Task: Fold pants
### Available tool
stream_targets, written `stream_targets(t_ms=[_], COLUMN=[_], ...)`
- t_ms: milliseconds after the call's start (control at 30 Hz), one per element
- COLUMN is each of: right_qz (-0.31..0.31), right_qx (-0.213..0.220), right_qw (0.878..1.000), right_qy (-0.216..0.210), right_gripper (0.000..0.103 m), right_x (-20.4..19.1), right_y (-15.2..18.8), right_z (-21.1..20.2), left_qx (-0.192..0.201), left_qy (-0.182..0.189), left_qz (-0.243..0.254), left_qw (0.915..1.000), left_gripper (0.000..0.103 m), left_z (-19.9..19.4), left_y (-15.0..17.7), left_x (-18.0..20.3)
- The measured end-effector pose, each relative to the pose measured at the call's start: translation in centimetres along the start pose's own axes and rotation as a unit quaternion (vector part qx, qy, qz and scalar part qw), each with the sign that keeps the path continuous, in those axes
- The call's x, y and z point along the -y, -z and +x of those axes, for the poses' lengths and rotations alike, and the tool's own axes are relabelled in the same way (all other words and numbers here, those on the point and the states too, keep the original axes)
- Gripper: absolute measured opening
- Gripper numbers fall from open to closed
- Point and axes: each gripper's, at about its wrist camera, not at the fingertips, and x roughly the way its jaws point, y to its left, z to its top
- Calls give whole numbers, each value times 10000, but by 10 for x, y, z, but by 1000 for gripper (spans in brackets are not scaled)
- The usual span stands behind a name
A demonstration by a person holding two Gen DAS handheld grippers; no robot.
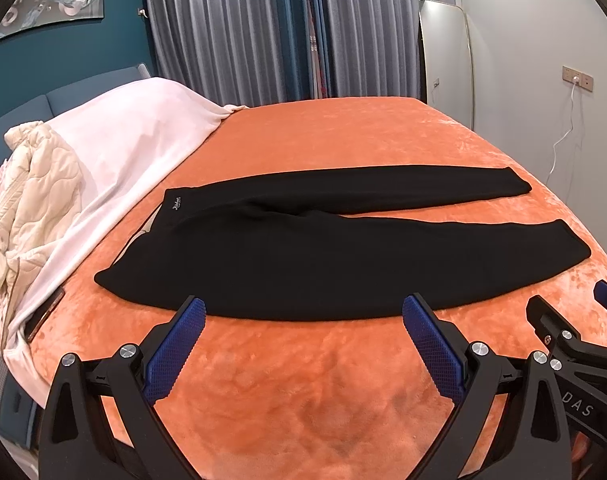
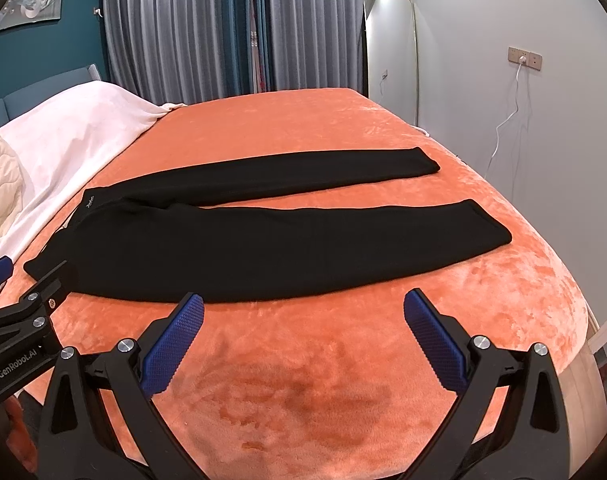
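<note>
Black pants [image 1: 323,256] lie flat on the orange bed cover [image 1: 303,380], waistband to the left, both legs stretched to the right with a gap between them. They also show in the right wrist view [image 2: 263,248]. My left gripper [image 1: 303,312] is open and empty, hovering just before the near leg's edge. My right gripper [image 2: 303,308] is open and empty too, just before the same edge, further right. Each gripper shows at the side of the other's view: the right one [image 1: 575,320], the left one [image 2: 27,292].
A white blanket [image 1: 115,152] and a cream quilted cover [image 1: 35,200] lie heaped at the bed's left. Grey curtains [image 1: 263,32] hang behind. A mirror [image 1: 447,64] leans on the right wall by a socket with a white cable [image 1: 571,120]. The bed's right edge drops off [image 2: 583,320].
</note>
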Motion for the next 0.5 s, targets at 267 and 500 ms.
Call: stream_targets(t_ms=[267,500], right_qz=[-10,-2], right_qx=[-13,-64], right_qw=[10000,10000], right_qy=[3,12], right_gripper=[98,98], right_x=[-2,0], right_y=[-1,-1], right_z=[3,9], left_qx=[-17,-62], left_qy=[0,-6], left_qz=[5,9], left_qw=[10000,10000], left_gripper=[97,97], left_z=[2,7], left_y=[-1,-1], left_x=[-3,-4])
